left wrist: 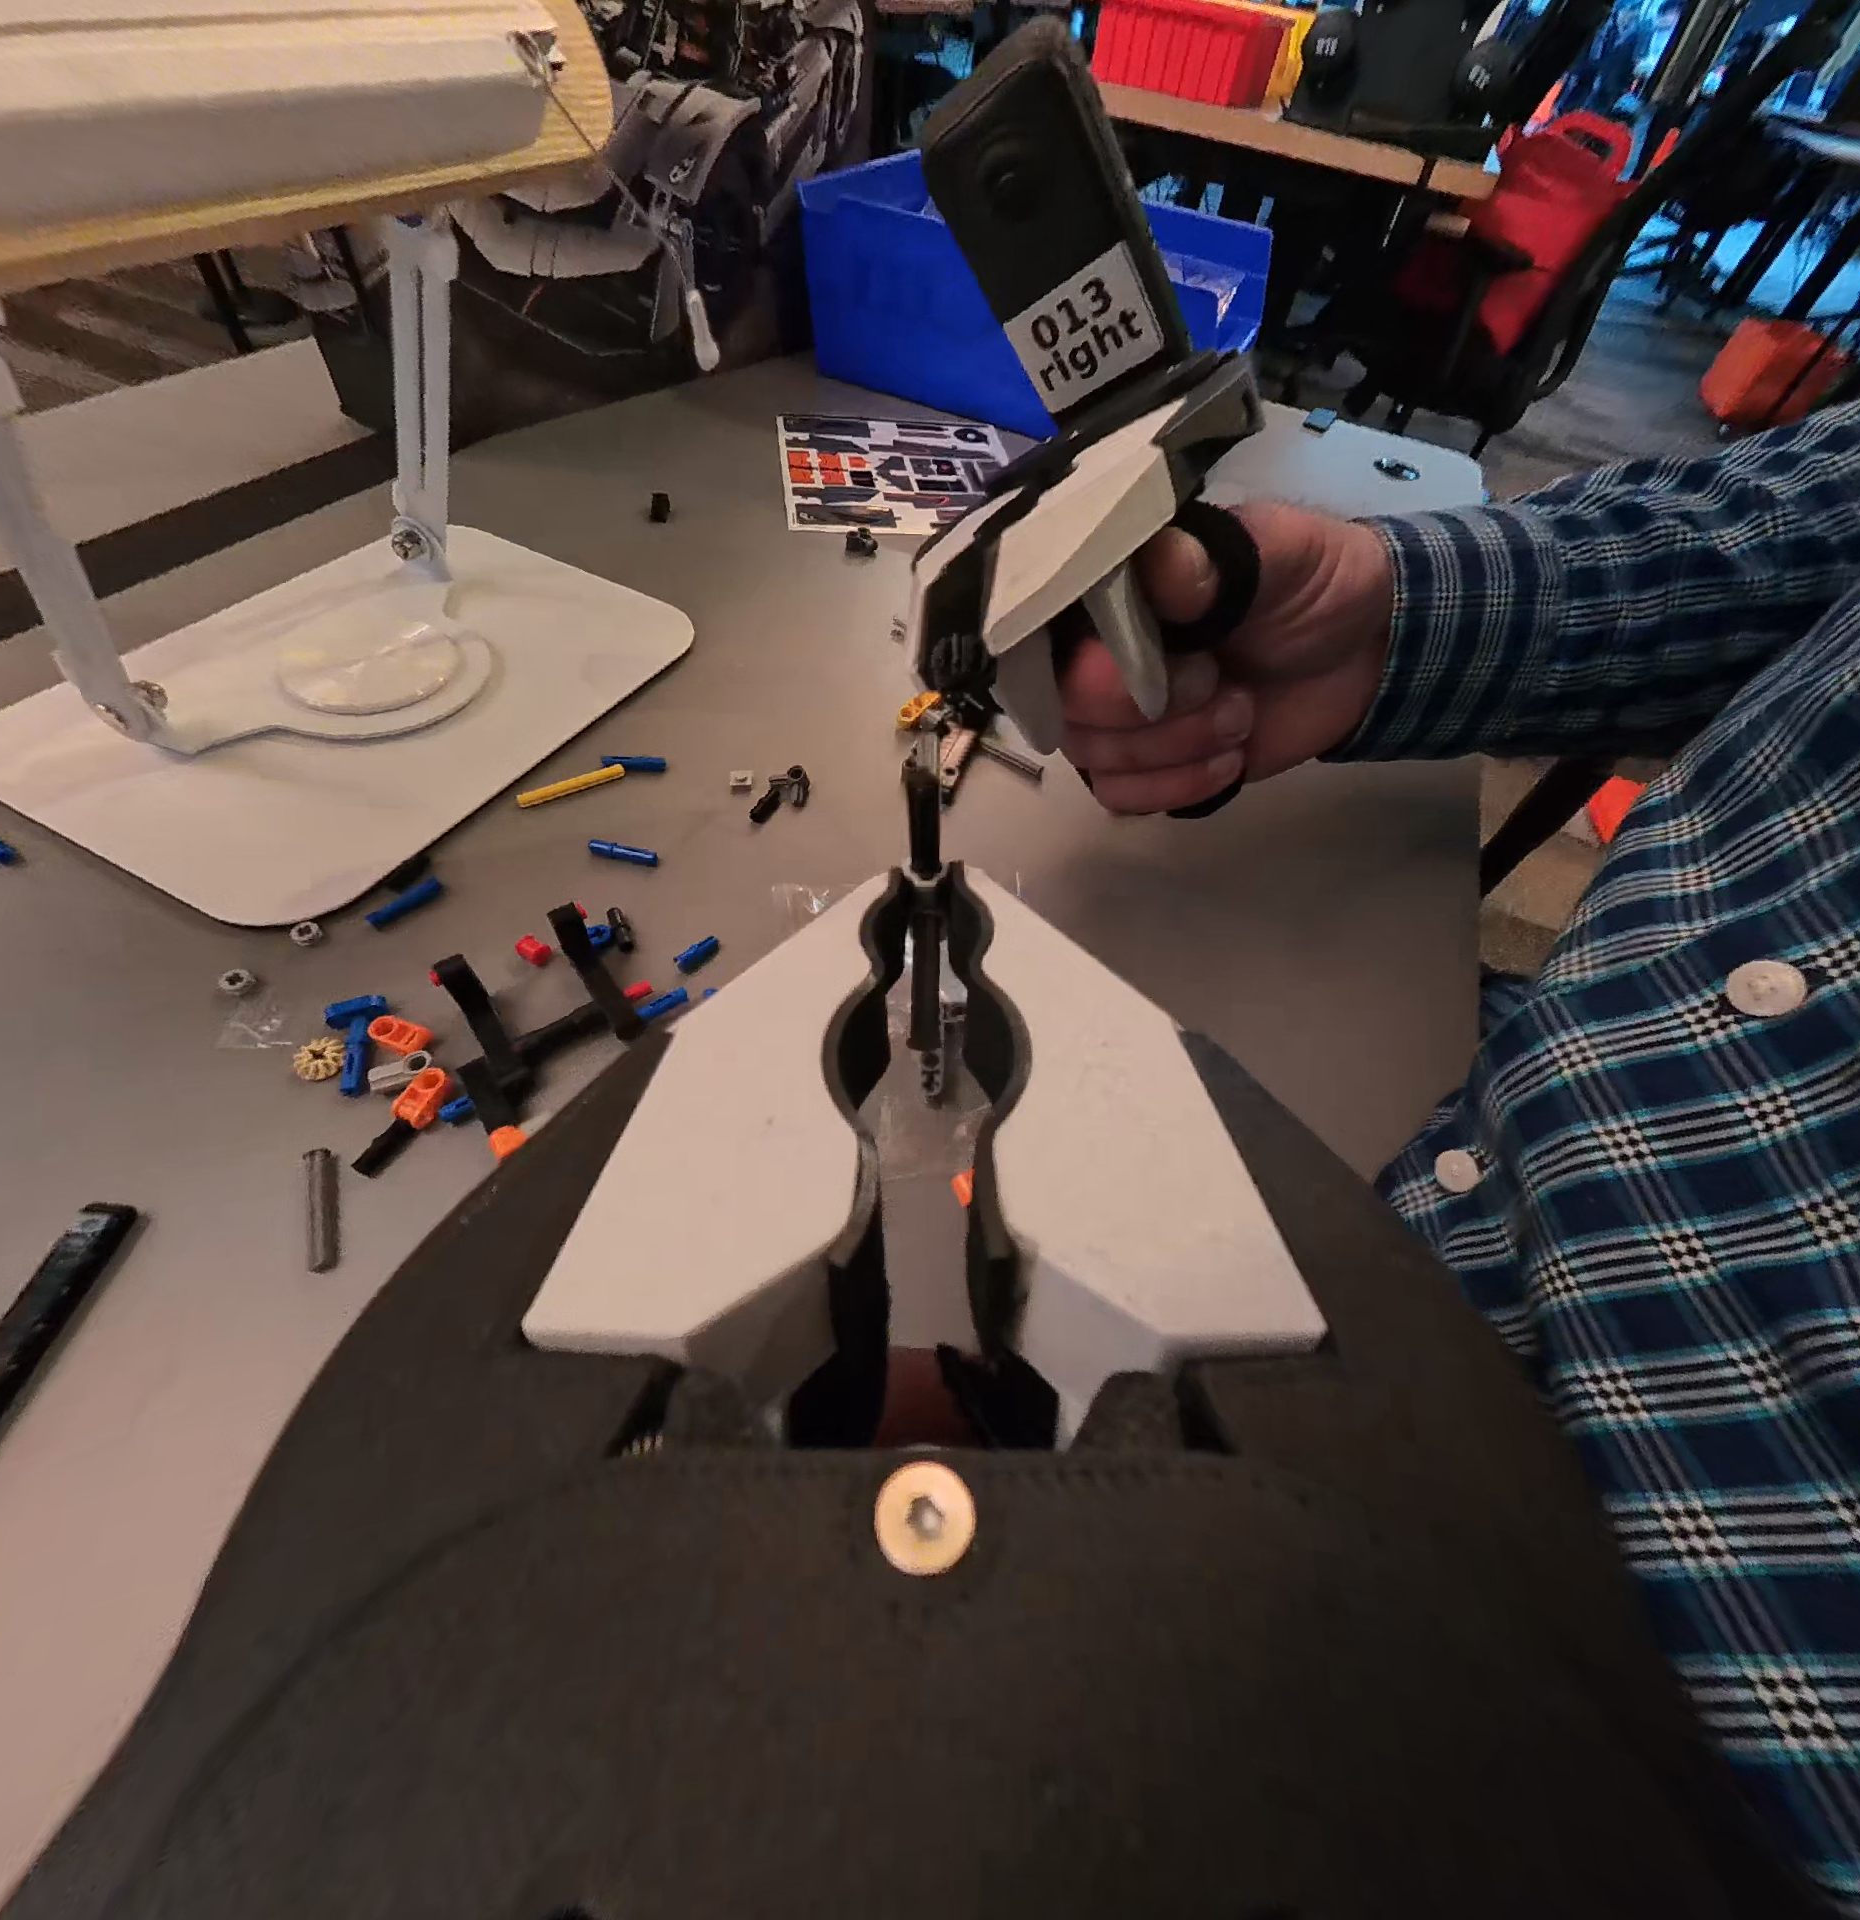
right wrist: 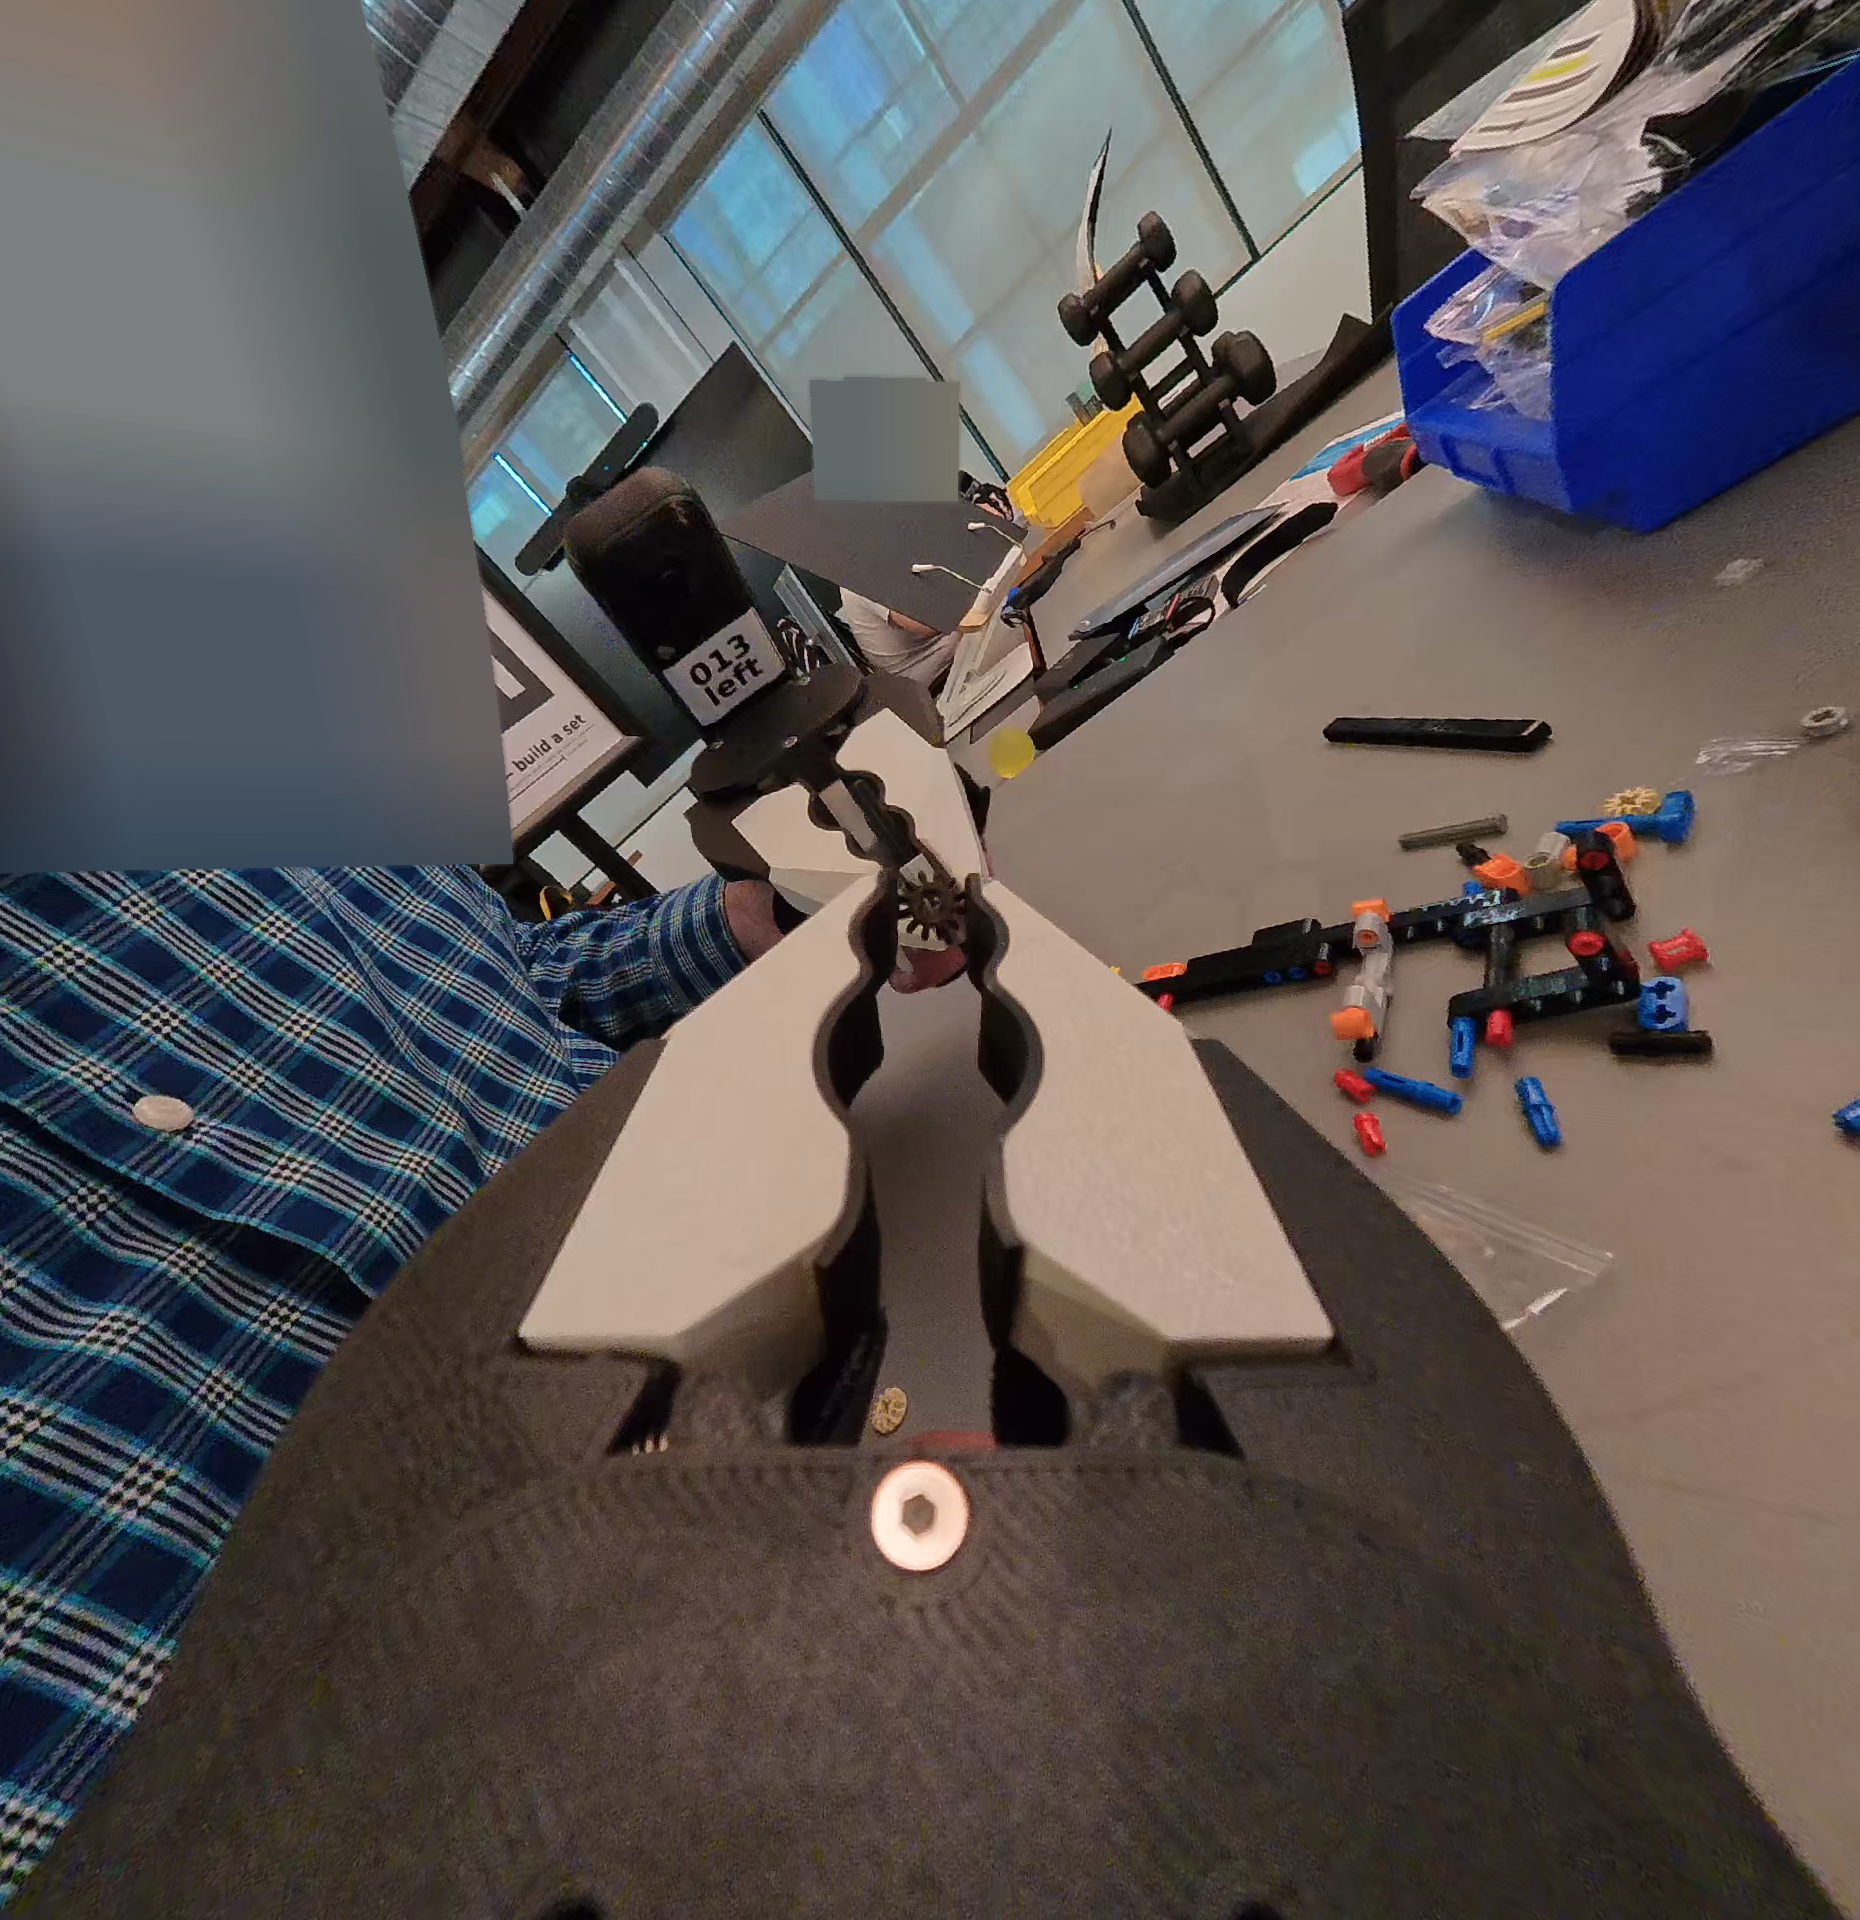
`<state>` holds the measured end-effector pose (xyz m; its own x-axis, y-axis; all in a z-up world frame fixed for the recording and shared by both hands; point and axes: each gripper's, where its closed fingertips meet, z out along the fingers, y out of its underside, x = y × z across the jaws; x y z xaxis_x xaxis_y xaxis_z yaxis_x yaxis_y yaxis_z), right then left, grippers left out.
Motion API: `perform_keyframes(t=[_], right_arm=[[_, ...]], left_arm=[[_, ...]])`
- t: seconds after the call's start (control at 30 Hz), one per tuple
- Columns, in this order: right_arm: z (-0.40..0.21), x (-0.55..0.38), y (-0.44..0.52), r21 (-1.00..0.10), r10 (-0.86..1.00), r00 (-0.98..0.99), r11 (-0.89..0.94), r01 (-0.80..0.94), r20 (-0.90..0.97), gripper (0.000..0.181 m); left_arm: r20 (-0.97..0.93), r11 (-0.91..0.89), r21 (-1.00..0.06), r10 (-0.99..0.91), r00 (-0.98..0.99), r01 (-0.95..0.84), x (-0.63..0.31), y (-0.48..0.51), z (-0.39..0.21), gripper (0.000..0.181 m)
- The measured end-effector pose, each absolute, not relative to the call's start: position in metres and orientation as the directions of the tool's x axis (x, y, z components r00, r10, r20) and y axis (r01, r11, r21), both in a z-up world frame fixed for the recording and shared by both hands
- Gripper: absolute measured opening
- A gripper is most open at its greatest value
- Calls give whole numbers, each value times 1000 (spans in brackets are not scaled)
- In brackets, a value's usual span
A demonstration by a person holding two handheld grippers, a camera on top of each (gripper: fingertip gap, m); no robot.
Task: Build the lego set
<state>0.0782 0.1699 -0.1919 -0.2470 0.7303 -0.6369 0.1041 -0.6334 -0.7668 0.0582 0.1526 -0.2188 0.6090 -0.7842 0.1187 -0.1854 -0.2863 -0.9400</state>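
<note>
In the left wrist view my left gripper (left wrist: pixel 924 885) is shut on a thin black axle (left wrist: pixel 922 821) that sticks out past the fingertips. My right gripper (left wrist: pixel 952 670), held by a hand in a plaid sleeve, points down at the axle's far end with a small dark gear (left wrist: pixel 952 657) at its tips. Small yellow, tan and grey pieces (left wrist: pixel 936 727) show there; I cannot tell if they are joined to the axle. In the right wrist view my right gripper (right wrist: pixel 927 902) is shut on the dark gear (right wrist: pixel 926 914), tip to tip with the left gripper (right wrist: pixel 910 857).
Loose blue, red, orange and black pieces (left wrist: pixel 469 1039) lie on the grey table left of my left gripper. A white lamp base (left wrist: pixel 334 748) stands at the left, with a blue bin (left wrist: pixel 895 281) and a sticker sheet (left wrist: pixel 884 473) behind. A black beam frame (right wrist: pixel 1508 935) lies at the right. My right fingertips sit around 4 cm from my left ones. The white lamp base (left wrist: pixel 334 748) is about equally far from each gripper, around 25 cm.
</note>
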Motion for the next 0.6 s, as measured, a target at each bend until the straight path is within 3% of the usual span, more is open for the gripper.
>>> perform_keyframes(t=[0.6], right_arm=[[-197,61,149,-748,694,-289,-645,159,-660,11]], left_arm=[[215,-300,-953,-766,606,-41,54,135,-217,5]])
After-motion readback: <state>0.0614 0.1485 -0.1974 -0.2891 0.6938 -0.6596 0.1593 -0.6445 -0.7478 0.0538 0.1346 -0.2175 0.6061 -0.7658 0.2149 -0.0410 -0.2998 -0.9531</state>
